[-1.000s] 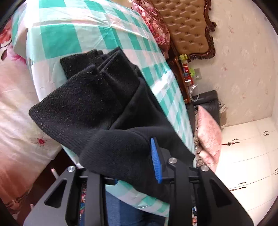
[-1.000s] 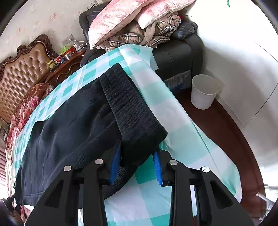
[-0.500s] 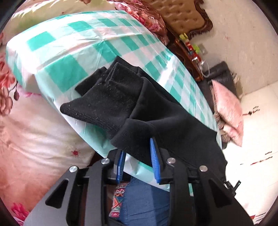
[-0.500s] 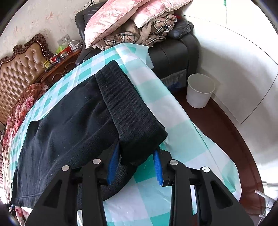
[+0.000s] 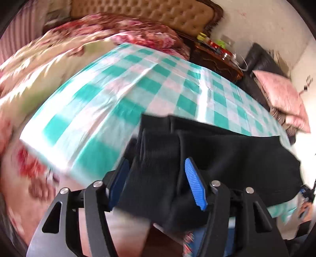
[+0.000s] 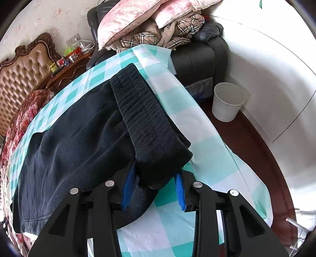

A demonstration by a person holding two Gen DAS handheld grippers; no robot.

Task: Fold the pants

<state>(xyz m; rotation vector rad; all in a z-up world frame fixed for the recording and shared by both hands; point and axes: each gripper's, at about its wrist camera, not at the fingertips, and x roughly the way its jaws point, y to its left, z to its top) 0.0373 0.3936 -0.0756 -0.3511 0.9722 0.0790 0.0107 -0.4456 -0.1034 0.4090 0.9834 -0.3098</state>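
Observation:
Black pants (image 6: 79, 142) lie spread on a table under a green-and-white checked cloth (image 6: 207, 158). Their ribbed band (image 6: 146, 118) is folded over on top, and my right gripper (image 6: 154, 189) is shut on its near corner at the table's edge. In the blurred left wrist view the other end of the pants (image 5: 227, 158) hangs bunched off the near table edge. My left gripper (image 5: 157, 181) has its jaws opening around that bunch. The cloth still lies between the blue pads (image 5: 195, 185), which stand apart from it.
A bed with a floral quilt (image 5: 49, 69) and a tufted headboard (image 5: 158, 13) runs along the table's far side. A cluttered nightstand (image 5: 217, 57), a black armchair (image 6: 197, 59) piled with pillows and plaid blankets, and a white bin (image 6: 227, 102) stand beyond the table.
My left gripper has lifted and rolled, and its jaws have widened from a tight pinch on the pants. The right gripper holds the band as before.

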